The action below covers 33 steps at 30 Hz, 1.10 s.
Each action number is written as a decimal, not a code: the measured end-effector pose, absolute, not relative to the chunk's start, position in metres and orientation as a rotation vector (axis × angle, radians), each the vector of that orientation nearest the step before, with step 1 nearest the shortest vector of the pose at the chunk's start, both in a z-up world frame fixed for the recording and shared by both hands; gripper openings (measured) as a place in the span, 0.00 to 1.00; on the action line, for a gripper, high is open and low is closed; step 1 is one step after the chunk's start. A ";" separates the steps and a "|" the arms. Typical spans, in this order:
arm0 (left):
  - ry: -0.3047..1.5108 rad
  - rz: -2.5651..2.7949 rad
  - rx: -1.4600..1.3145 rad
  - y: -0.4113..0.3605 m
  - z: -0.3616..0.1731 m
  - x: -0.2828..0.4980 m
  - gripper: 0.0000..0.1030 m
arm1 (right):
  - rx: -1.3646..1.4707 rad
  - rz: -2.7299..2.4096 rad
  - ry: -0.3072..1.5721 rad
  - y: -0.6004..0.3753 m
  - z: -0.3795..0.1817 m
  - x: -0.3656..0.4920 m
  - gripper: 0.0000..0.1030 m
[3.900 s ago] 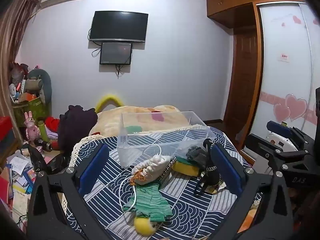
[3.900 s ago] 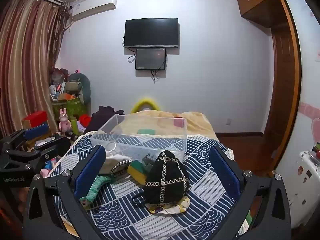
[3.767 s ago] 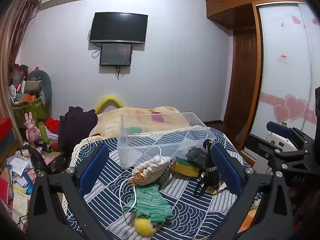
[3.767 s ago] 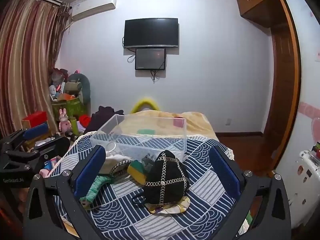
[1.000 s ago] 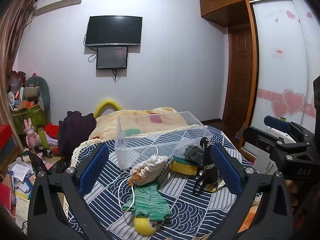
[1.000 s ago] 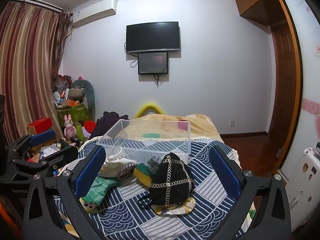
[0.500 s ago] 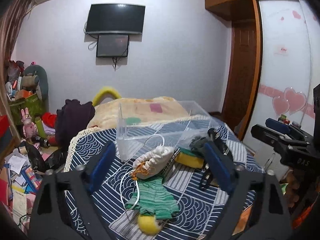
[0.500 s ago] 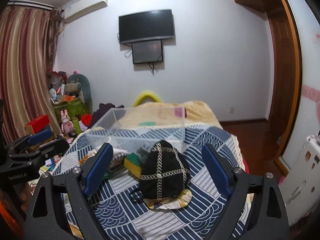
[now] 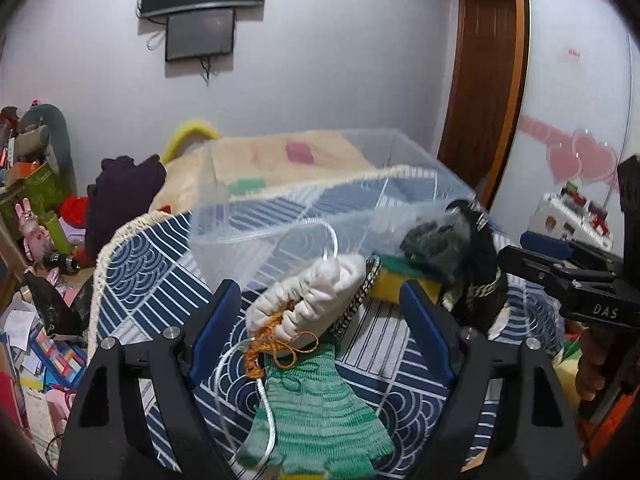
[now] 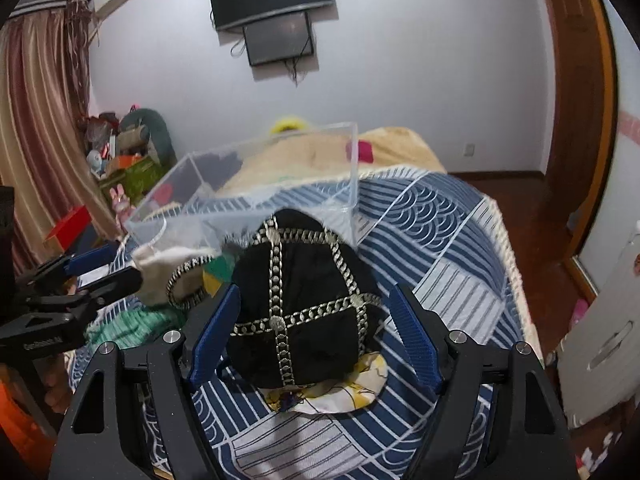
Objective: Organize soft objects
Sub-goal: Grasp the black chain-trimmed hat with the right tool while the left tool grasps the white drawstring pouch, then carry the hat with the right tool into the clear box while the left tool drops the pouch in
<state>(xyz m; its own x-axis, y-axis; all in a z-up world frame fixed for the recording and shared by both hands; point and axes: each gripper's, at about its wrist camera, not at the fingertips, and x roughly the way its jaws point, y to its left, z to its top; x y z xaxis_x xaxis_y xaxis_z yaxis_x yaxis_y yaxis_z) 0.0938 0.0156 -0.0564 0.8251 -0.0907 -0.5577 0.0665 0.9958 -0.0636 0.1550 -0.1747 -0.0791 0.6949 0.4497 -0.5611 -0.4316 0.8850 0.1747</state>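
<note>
Jaws: both released | left gripper (image 9: 320,322) straddles white pouch (image 9: 316,300) | right gripper (image 10: 314,326) straddles black hat (image 10: 300,300) | clear bin (image 10: 256,196) behind

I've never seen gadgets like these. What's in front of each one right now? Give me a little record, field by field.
Surface: bed with a blue wave-pattern cover
Container: clear box, nothing seen inside
Left gripper: jaws open, either side of a white pouch
Right gripper: jaws open, either side of a black hat
Other soft things: green knit piece in front of the pouch, yellow sponge behind it
Held: nothing yet
</note>
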 end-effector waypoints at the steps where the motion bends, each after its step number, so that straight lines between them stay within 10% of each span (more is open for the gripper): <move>1: 0.606 -0.082 -0.034 0.015 -0.060 0.097 0.80 | 0.026 0.498 0.645 -0.173 -0.081 0.156 0.72; 8: 0.672 -0.084 -0.032 0.018 -0.080 0.113 0.73 | 0.059 0.523 0.700 -0.172 -0.089 0.168 0.69; 19: 0.640 -0.079 -0.046 0.023 -0.085 0.106 0.30 | 0.054 0.527 0.674 -0.180 -0.087 0.162 0.18; 33: 0.519 -0.060 -0.077 0.037 -0.051 0.078 0.19 | 0.025 0.515 0.496 -0.187 -0.047 0.143 0.15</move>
